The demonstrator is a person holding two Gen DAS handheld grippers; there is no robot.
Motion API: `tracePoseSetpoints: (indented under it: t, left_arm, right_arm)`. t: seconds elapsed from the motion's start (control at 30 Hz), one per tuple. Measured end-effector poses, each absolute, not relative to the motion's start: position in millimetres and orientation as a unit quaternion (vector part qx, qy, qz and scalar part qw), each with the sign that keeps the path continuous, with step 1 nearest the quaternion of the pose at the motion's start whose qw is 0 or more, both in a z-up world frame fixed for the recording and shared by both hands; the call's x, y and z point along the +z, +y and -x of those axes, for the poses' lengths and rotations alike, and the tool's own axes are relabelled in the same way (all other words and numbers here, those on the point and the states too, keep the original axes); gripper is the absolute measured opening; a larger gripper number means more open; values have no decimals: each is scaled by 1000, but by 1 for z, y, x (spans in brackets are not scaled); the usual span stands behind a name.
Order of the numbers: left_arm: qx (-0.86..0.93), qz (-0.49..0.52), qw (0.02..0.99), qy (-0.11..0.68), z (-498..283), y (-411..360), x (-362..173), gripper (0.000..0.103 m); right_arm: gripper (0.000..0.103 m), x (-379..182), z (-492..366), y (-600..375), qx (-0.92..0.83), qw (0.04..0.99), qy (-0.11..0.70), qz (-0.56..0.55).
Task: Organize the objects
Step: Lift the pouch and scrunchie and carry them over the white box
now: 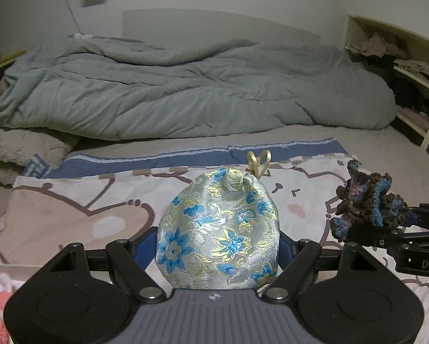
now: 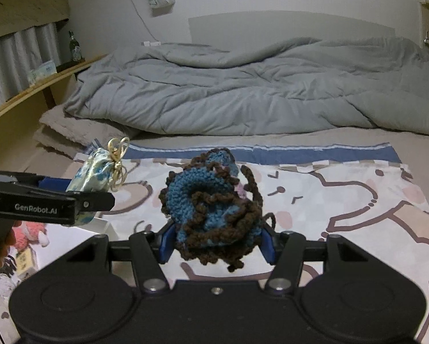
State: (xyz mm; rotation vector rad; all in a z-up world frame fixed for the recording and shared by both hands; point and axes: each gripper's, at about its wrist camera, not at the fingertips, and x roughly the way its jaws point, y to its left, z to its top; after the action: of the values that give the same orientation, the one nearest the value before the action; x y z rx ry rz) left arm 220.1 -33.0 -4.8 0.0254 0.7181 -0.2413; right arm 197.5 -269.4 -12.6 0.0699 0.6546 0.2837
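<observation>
My left gripper point(image 1: 217, 246) is shut on a silver brocade pouch point(image 1: 218, 229) with blue and gold flowers and a gold cord at its top. It holds the pouch above the cartoon-print cloth point(image 1: 71, 209). The pouch also shows at the left of the right wrist view point(image 2: 95, 169), with the left gripper point(image 2: 79, 197) around it. My right gripper point(image 2: 215, 243) is shut on a blue and brown crocheted piece point(image 2: 211, 209), held above the same cloth point(image 2: 343, 200). The crocheted piece shows at the right of the left wrist view point(image 1: 369, 200).
A rumpled grey duvet point(image 1: 185, 91) lies across the bed behind the cloth. A white box point(image 2: 27, 246) with small toys sits at the lower left. A wooden ledge point(image 2: 42, 86) with a bottle runs along the left. Shelves point(image 1: 409, 71) with clothes stand at the right.
</observation>
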Motion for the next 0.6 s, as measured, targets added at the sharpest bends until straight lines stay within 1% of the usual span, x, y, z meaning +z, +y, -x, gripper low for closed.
tracePoseSetpoints:
  t: [0.23, 0.6]
  left_arm:
    - [-97, -7, 937, 334, -187, -8, 10, 80]
    - [-73, -7, 943, 324, -152, 16, 9, 81]
  right_arm:
    - [58, -3, -176, -255, 143, 939, 312, -37]
    - [58, 0, -152, -233, 153, 939, 306, -36]
